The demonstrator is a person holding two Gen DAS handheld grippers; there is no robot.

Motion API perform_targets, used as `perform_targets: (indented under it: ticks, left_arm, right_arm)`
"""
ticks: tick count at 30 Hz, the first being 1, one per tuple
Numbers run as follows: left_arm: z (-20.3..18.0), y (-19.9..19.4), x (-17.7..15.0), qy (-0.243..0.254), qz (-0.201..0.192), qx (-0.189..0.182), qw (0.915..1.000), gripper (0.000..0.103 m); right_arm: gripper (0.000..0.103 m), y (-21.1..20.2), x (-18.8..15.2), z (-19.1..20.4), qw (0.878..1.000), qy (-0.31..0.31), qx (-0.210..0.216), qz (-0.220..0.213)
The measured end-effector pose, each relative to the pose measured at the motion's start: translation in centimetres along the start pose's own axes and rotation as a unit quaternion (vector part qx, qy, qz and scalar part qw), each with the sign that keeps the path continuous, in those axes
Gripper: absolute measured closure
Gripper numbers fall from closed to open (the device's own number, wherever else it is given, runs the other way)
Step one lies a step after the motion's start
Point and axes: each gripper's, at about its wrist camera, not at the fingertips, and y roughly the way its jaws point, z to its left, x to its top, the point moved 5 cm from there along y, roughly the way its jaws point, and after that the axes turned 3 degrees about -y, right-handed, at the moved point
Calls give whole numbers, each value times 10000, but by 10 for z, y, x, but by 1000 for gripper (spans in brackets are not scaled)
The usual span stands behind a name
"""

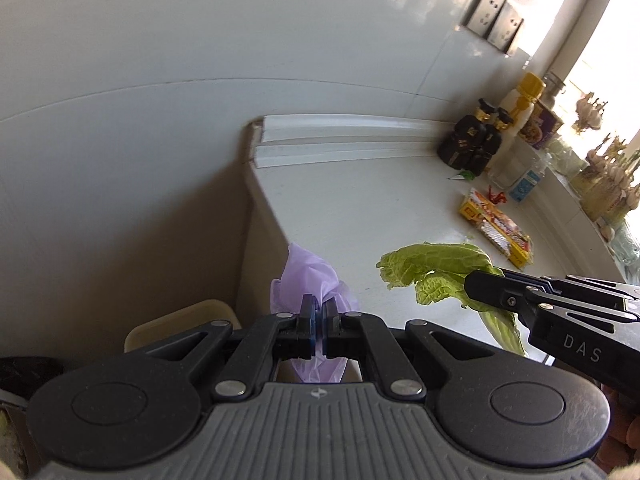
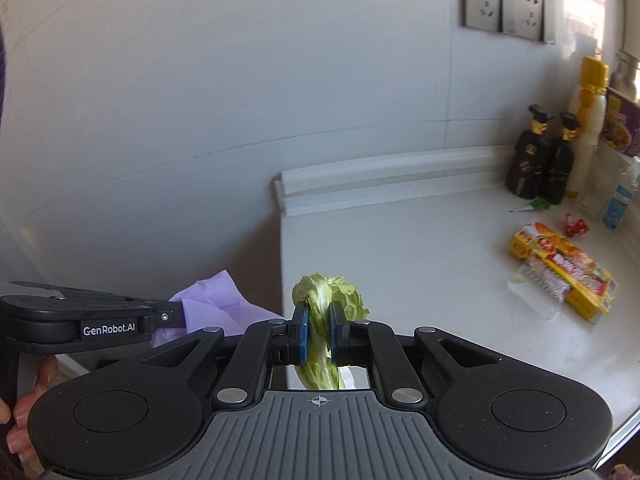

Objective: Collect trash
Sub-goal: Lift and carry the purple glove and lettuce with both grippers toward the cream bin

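Observation:
My left gripper [image 1: 319, 314] is shut on a thin purple plastic bag [image 1: 308, 276], held off the left end of the white counter [image 1: 360, 208]. My right gripper [image 2: 319, 320] is shut on a green cabbage leaf [image 2: 320, 300], held above the counter's near left corner. In the left wrist view the leaf [image 1: 436, 268] and right gripper [image 1: 476, 284] sit just to the right. In the right wrist view the bag [image 2: 216, 300] and left gripper [image 2: 176, 314] are at left. A yellow food wrapper [image 2: 564, 272], a red scrap [image 2: 576, 226] and a green scrap [image 2: 534, 205] lie on the counter.
Two dark bottles [image 2: 540, 160], a white bottle with a yellow cap [image 2: 586, 120], a purple box [image 2: 620, 128] and a clear bottle [image 2: 620, 200] stand at the counter's back right. Wall sockets [image 2: 504, 4] are above. A beige bin rim [image 1: 180, 320] shows below left.

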Motion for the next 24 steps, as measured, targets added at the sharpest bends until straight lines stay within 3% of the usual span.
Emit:
perform_targets:
  ticks: [13,24]
  left_arm:
    - [76,1,-25,-655,196,517,9963,100]
    - [139,36,-63,-1265,686,947,9850,100]
  right_arm:
    - [94,43,-10,78,9953,-528,627,514]
    - [94,109,-34,122,9837,-626,1135,1244]
